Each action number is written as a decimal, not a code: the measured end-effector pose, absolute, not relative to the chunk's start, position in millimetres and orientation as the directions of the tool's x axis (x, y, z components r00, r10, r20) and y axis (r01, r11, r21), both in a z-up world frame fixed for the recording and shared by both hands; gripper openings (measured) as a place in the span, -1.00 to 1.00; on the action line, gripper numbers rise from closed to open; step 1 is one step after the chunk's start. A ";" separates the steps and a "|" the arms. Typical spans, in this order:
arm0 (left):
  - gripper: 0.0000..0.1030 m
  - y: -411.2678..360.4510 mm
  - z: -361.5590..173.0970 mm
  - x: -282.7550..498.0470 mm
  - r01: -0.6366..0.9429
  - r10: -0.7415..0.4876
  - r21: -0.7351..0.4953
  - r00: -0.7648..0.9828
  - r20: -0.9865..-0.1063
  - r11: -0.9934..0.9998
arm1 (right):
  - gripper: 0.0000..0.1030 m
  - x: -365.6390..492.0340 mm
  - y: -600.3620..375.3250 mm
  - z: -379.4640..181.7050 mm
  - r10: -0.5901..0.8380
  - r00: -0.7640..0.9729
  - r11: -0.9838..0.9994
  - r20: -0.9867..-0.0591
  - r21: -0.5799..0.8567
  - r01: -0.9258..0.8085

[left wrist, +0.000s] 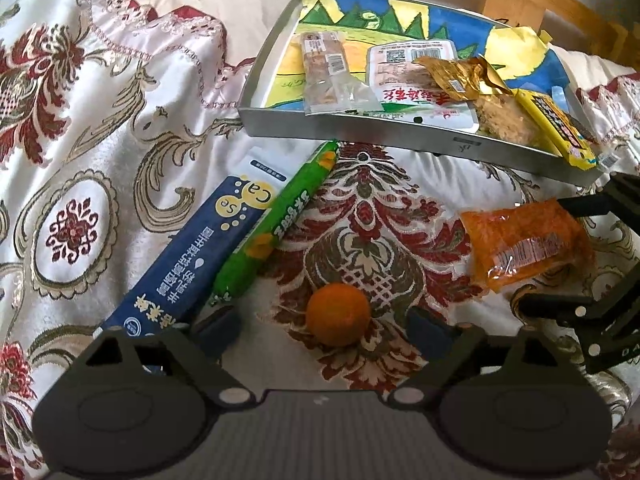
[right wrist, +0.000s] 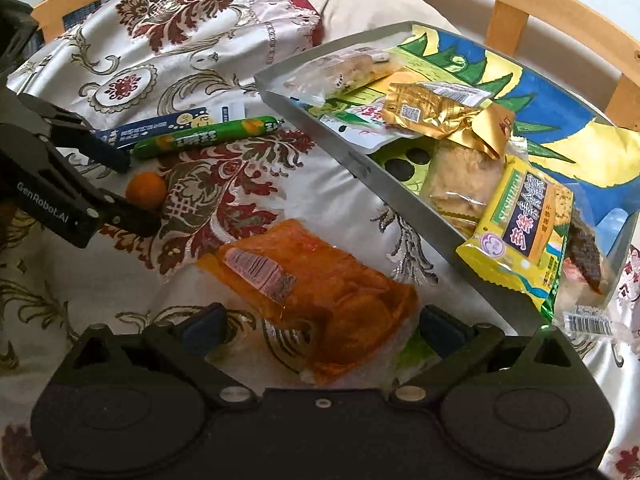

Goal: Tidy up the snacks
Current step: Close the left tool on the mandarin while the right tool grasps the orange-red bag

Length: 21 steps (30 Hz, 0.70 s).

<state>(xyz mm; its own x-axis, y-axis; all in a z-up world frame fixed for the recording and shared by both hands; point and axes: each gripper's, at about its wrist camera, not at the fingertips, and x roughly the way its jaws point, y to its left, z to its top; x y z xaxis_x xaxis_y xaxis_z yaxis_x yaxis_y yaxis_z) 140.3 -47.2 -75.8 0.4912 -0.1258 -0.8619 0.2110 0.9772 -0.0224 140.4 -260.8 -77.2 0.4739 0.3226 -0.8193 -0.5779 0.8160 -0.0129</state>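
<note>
My left gripper [left wrist: 326, 326] stands released around the small orange fruit [left wrist: 338, 314], pads clear of it. My right gripper [right wrist: 320, 330] is spread over the orange packet [right wrist: 320, 300], whose near end its body hides. The tray [right wrist: 400, 196] corner is cut off behind the yellow packet [right wrist: 520, 236].

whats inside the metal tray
The metal tray holds a gold packet, a yellow packet and clear-wrapped snacks over a painted picture, mostly covered.

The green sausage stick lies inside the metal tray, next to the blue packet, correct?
Not quite. The green sausage stick lies on the patterned cloth, outside the metal tray, and it is next to the blue packet. The left wrist view shows this.
</note>
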 end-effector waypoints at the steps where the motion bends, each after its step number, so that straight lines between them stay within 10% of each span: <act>1: 0.63 -48.0 -75.6 139.6 0.216 -0.122 -0.014 0.497 -0.859 0.976 | 0.98 139.7 -260.0 -77.3 0.321 0.480 0.816 -0.816 -0.018 -0.578; 13: -0.25 -56.6 -73.7 132.5 0.290 -0.146 0.011 0.514 -0.845 0.957 | 0.74 135.1 -251.5 -72.4 0.350 0.520 0.806 -0.779 -0.032 -0.591; 21: -0.30 -63.1 -72.8 127.6 0.326 -0.158 0.025 0.524 -0.837 0.945 | 0.57 132.1 -244.2 -72.6 0.362 0.531 0.795 -0.766 -0.044 -0.605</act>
